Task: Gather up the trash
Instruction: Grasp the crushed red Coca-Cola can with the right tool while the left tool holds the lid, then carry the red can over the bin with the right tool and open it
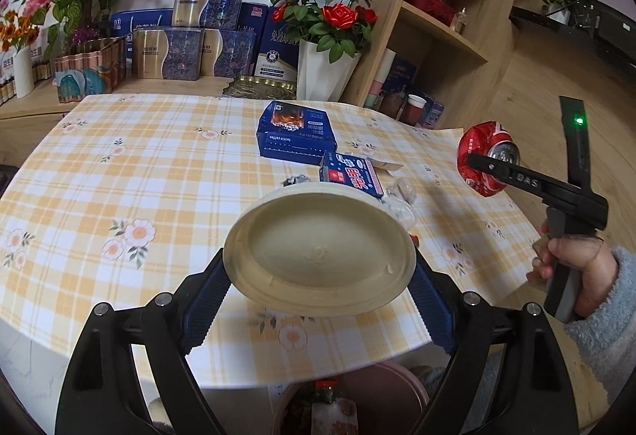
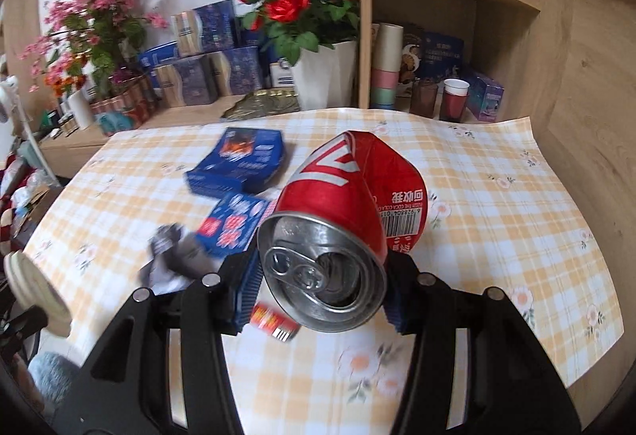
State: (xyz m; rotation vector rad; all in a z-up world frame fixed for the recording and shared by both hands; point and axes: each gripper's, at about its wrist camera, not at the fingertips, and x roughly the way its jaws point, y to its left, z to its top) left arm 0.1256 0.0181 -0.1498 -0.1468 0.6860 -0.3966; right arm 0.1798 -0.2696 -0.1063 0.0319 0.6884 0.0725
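Observation:
A cream paper bowl is tilted above the near table edge, my left gripper shut on its sides with the blue pads. The same bowl shows at the left edge of the right wrist view. A crushed red soda can hangs above the table, and my right gripper is shut on it near its silver top. In the left wrist view that can and right gripper sit at the right, held up by a hand.
On the yellow checked tablecloth lie a blue coffee box, a smaller blue and red box, crumpled clear wrap and a small red packet. A pink bin stands below the near edge. Flower pots, boxes and shelves line the back.

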